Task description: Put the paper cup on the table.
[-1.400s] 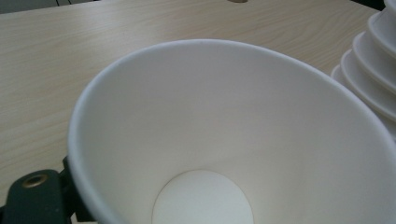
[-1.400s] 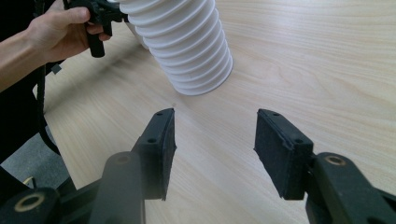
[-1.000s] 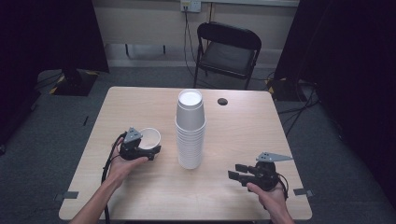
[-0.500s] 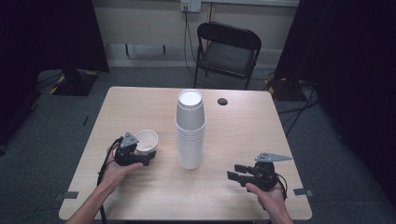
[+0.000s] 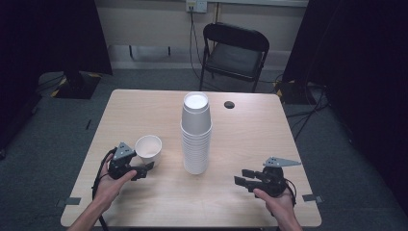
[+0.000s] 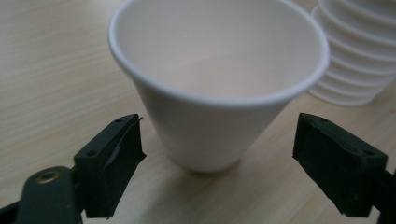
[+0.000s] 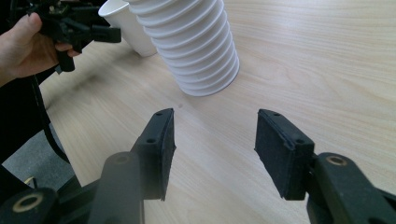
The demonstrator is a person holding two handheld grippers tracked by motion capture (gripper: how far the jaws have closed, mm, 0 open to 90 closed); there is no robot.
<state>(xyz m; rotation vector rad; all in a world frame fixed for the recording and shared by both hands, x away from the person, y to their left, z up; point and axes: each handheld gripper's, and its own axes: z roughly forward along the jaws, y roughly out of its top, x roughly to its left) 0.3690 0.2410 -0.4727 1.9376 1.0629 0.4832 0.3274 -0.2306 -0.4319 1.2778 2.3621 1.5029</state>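
On the wooden surface (image 5: 144,110), the single paper cup (image 6: 212,88) stands upright, released between the spread jaws of the left gripper (image 6: 233,163). The right gripper (image 7: 215,154) waits open and empty, with the cup stack (image 7: 191,42) ahead of it.

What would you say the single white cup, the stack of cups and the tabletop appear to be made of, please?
Single cup: probably paper, matte white, with a thin rolled rim and smooth wall.
Stack of cups: apparently the same matte white paper, the rolled rims forming ridges down its side.
Table: light wood-grain surface, likely laminate or veneer; fine streaks and a faint sheen show, but solid wood cannot be ruled out.
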